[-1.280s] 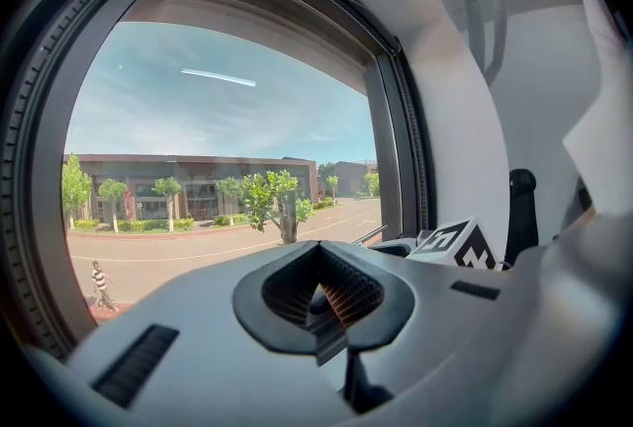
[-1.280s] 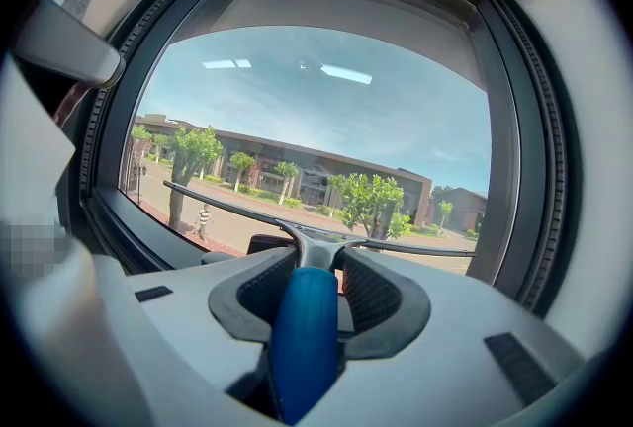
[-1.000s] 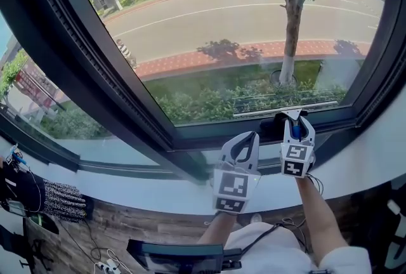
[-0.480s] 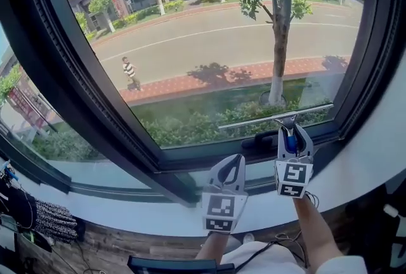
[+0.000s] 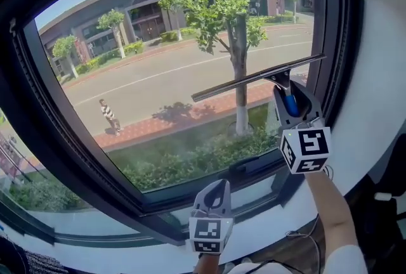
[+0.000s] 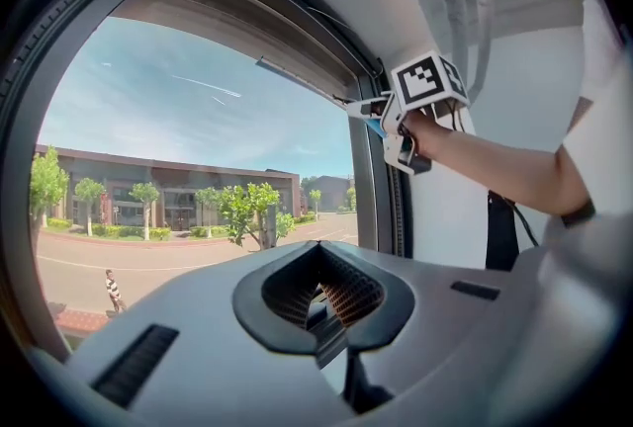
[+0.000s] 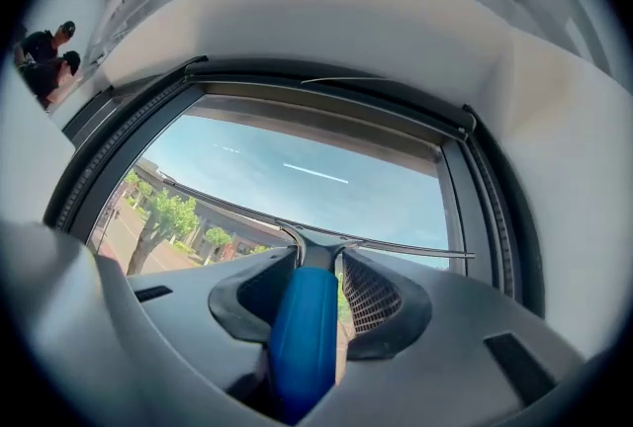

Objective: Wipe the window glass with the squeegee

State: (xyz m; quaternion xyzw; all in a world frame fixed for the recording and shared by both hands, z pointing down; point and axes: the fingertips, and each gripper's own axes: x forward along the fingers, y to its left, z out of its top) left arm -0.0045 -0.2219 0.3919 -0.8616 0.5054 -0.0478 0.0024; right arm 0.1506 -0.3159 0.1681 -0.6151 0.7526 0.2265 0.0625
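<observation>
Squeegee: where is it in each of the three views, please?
Head view: squeegee upper right, blade slanting across the glass.
Left gripper view: upper middle, beside the right gripper.
Right gripper view: bottom centre, handle between the jaws.
Shared landmark: the window's right post.

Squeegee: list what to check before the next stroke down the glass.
1. Grip: right tool shut on the squeegee at its blue handle: ok.
2. Blade touching the window glass: cannot tell.
3. Blade parallel to the lower frame: ok.
4. Blade at the pane's top: not ok, glass shows above it.
5. Left tool out of the path: ok, shut, empty, low by the frame.
</observation>
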